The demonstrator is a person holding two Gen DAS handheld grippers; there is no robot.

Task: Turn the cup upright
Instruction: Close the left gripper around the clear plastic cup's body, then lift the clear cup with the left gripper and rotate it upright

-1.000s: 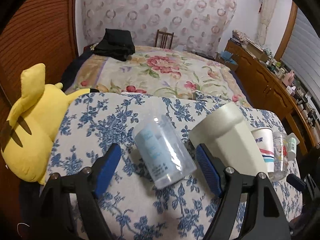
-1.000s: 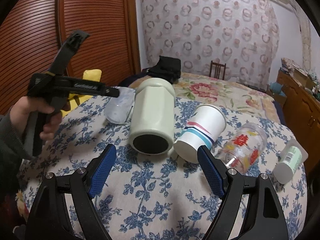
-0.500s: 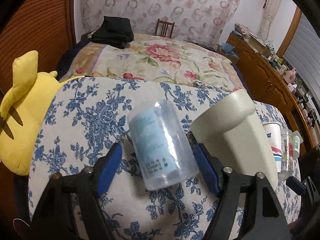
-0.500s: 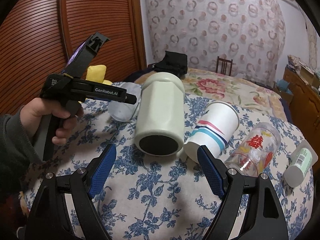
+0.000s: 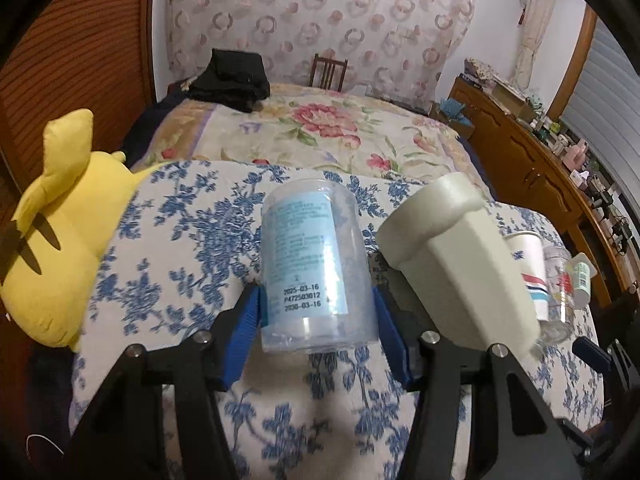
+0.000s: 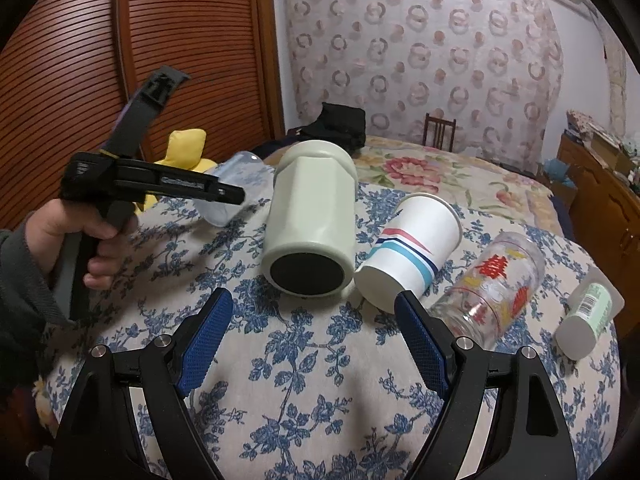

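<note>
Left gripper (image 5: 318, 320) clamped on the clear plastic cup (image 5: 316, 268), blue pads pressed against both sides near its lower end; blue label with printed dates facing the camera. Cup tilted off the floral tablecloth (image 5: 192, 240) near the table's left edge; seen from the right wrist (image 6: 224, 196) just beyond the gripper's tip, with the left hand (image 6: 76, 236) wrapped round the handle. Right gripper (image 6: 312, 336) spread wide, grasping nothing, hovering over the near-middle of the cloth. Just ahead, lying on their sides in a row toward the right edge: cream tumbler (image 6: 312, 224), dark base toward the camera; striped paper cup (image 6: 408, 252) touching it; printed glass (image 6: 492, 284); small white bottle (image 6: 588, 316). Yellow plush toy (image 5: 56, 240) off the left edge. Flowered bed (image 5: 328, 136) behind.
</note>
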